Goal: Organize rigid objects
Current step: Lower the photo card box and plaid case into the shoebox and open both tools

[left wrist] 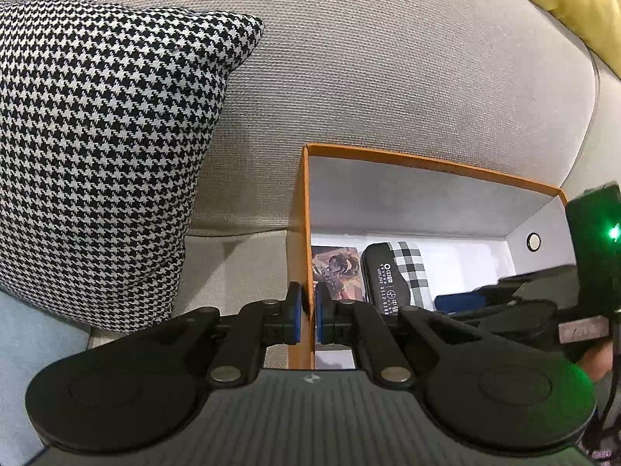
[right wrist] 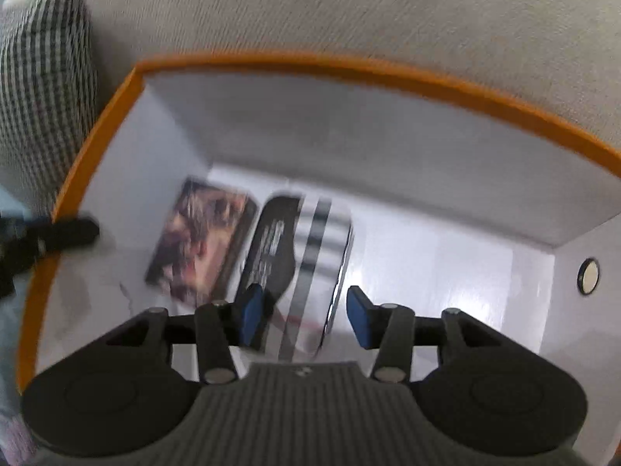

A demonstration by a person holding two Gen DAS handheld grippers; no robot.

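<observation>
An orange box (left wrist: 427, 161) with a white inside stands on a grey sofa. My left gripper (left wrist: 308, 312) is shut on the box's left wall, one pad on each side. Inside lie a picture card (left wrist: 335, 268), a black case (left wrist: 382, 277) with white print, and a black-and-white checked item (left wrist: 413, 272). In the right wrist view my right gripper (right wrist: 304, 316) is open inside the box (right wrist: 388, 68), just above the checked item (right wrist: 324, 240), with the black case (right wrist: 271, 244) and the card (right wrist: 202, 240) to its left. That view is blurred.
A houndstooth cushion (left wrist: 101, 147) leans on the sofa back (left wrist: 388, 62) left of the box. A yellow cushion (left wrist: 570, 4) is at the top right. A round magnet (right wrist: 588, 275) sits on the box's right wall. The left gripper's finger (right wrist: 73, 233) shows at the box's left wall.
</observation>
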